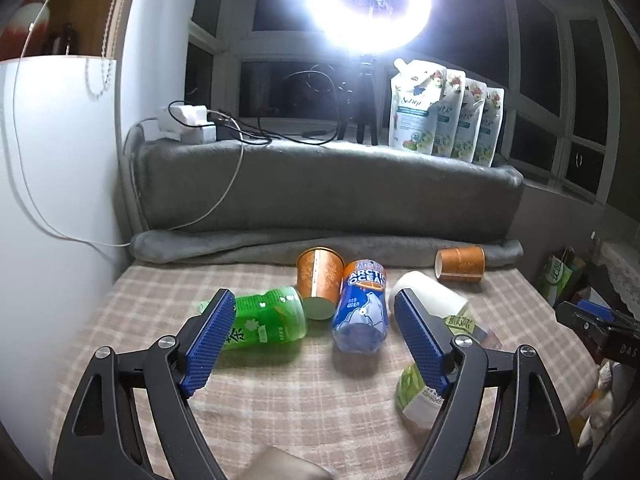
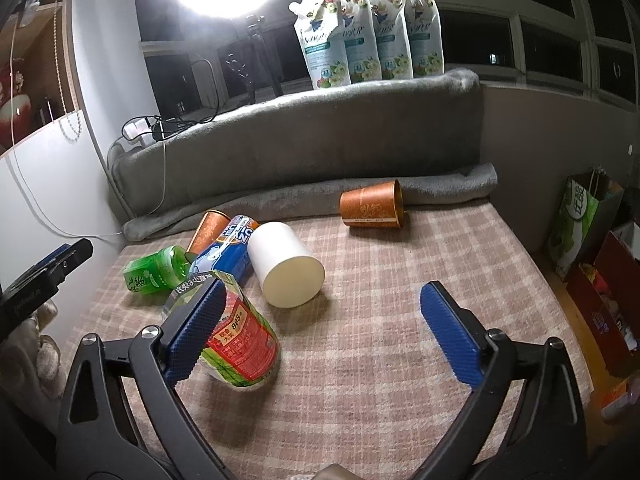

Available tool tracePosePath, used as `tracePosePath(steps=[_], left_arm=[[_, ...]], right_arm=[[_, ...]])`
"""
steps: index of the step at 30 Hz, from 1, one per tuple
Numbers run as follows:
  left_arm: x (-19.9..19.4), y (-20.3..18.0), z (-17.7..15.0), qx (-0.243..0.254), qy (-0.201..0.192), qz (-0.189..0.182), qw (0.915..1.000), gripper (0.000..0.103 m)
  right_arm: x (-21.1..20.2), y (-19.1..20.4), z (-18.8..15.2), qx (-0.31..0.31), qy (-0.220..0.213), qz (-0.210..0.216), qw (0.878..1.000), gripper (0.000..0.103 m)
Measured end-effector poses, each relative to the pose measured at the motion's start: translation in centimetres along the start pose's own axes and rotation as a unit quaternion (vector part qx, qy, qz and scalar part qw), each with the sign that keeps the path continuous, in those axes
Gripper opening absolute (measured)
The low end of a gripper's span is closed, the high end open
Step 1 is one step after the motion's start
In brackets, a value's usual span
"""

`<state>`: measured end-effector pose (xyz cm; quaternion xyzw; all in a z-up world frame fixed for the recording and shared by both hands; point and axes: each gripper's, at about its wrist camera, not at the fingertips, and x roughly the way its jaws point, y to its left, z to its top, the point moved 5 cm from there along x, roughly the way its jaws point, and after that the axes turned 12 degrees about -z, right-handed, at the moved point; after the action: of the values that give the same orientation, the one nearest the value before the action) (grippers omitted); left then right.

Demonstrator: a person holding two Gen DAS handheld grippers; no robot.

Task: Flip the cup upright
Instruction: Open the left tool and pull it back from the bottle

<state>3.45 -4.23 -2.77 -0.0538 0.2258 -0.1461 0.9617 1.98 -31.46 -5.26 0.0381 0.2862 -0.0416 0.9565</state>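
Several cups and bottles lie on their sides on a plaid cloth point(image 1: 280, 400). An orange cup point(image 1: 460, 264) point(image 2: 370, 205) lies alone at the back by the grey roll. A second orange cup point(image 1: 318, 282) point(image 2: 208, 230) leans among the bottles. A white cup point(image 2: 286, 270) point(image 1: 424, 294) lies with its bottom toward the right wrist camera. My left gripper point(image 1: 314, 340) is open and empty, hovering in front of the pile. My right gripper point(image 2: 320, 328) is open and empty, just right of the white cup.
A green tea bottle point(image 1: 266, 318) point(image 2: 154, 272), a blue Arctic Ocean bottle point(image 1: 362, 308) point(image 2: 228, 252) and a green-red labelled container point(image 2: 240, 344) point(image 1: 424, 388) lie in the pile. A grey blanket ridge point(image 1: 320, 188) backs the table. Pouches point(image 2: 368, 32) and a ring light point(image 1: 370, 0) stand behind.
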Motion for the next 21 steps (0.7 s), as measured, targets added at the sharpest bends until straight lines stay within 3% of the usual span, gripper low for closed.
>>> tracePosePath(steps=[21], left_arm=[[-0.44, -0.09, 0.23, -0.007, -0.003, -0.003, 1.0000, 0.083]], right_arm=[[-0.01, -0.05, 0.12, 0.001, -0.001, -0.001, 1.000, 0.102]])
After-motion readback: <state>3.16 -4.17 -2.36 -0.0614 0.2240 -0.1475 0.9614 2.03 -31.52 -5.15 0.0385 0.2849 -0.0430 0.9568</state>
